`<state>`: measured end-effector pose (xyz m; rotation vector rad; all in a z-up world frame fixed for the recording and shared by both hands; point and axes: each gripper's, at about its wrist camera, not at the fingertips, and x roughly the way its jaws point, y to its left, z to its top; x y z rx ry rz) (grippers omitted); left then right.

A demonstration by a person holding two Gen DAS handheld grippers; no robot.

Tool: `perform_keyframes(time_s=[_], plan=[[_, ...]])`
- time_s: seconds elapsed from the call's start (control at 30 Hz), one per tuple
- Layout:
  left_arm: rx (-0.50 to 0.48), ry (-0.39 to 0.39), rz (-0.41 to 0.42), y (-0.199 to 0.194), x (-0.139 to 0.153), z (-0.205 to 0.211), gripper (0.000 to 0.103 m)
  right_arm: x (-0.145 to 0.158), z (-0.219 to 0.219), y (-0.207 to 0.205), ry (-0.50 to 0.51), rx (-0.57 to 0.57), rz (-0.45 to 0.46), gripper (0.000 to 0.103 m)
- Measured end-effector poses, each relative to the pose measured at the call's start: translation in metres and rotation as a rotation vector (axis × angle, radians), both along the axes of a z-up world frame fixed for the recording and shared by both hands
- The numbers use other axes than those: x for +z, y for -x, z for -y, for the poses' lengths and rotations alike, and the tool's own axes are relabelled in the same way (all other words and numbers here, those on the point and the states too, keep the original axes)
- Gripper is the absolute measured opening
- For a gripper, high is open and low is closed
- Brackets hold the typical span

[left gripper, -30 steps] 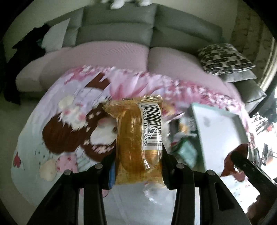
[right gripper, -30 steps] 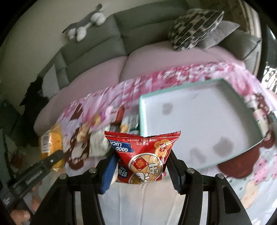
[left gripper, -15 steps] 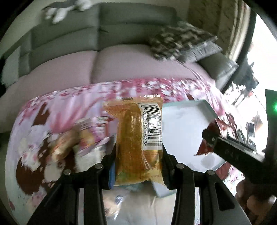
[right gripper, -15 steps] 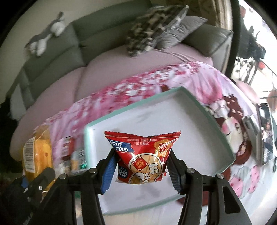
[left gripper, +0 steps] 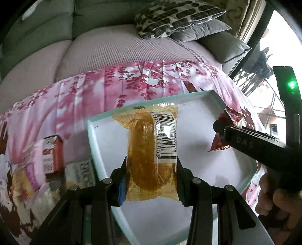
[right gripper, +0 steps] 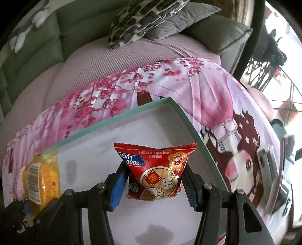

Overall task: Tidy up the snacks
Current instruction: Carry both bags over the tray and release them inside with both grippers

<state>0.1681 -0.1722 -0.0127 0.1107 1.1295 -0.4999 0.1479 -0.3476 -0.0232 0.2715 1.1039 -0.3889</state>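
Between the two black fingers of the left gripper (left gripper: 151,179) stands a yellow snack packet (left gripper: 151,150), clear wrapper with a barcode label on its right side. The jaws are partly closed and both pads press on the lower sides of the packet, so it is gripped firmly and stands upright above the tray (left gripper: 198,216). The right gripper (right gripper: 153,185) has blue pads, and its jaws are also partly closed; they squeeze a red snack bag (right gripper: 158,169) at its lower half, and the top of the bag spreads wider than the gap between the fingers. This bag also hangs over the white floor of the tray, near the right rim. In the left wrist view the right gripper comes in from the right side, with a hand (left gripper: 271,199) around its handle and a green light on its body.

The tray is shallow, white inside with a pale green rim, and it lies on a pink tablecloth (right gripper: 188,84) printed with blossoms and a cartoon girl. The floor of the tray shows some grey stains. Just beside the left rim of the tray, on the cloth, lie more snack packs (left gripper: 51,154), blurred, one with a red-brown side. Behind the far edge of the cloth is a sofa (left gripper: 113,49) with a lilac cover, and on its right end rest a black-and-white patterned cushion (left gripper: 175,17) and a grey cushion (left gripper: 205,30) under it.
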Motion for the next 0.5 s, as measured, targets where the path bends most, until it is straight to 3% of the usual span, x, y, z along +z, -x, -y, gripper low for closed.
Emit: perform_keyframes(time_s=[0.3,0.4,0.5], plan=[[0.013,-0.029,-0.04,-0.018,-0.019,0.011,0.045,-0.012,0.007,-0.021,0.033,0.032,-0.068,0.06],[0.019,-0.042,-0.032,-0.016,-0.02,0.011,0.061,-0.011,0.008,-0.021,0.031,0.034,-0.072,0.06],[0.028,-0.032,-0.029,-0.014,-0.014,0.007,0.063,-0.01,0.009,-0.021,0.028,0.037,-0.081,0.061]])
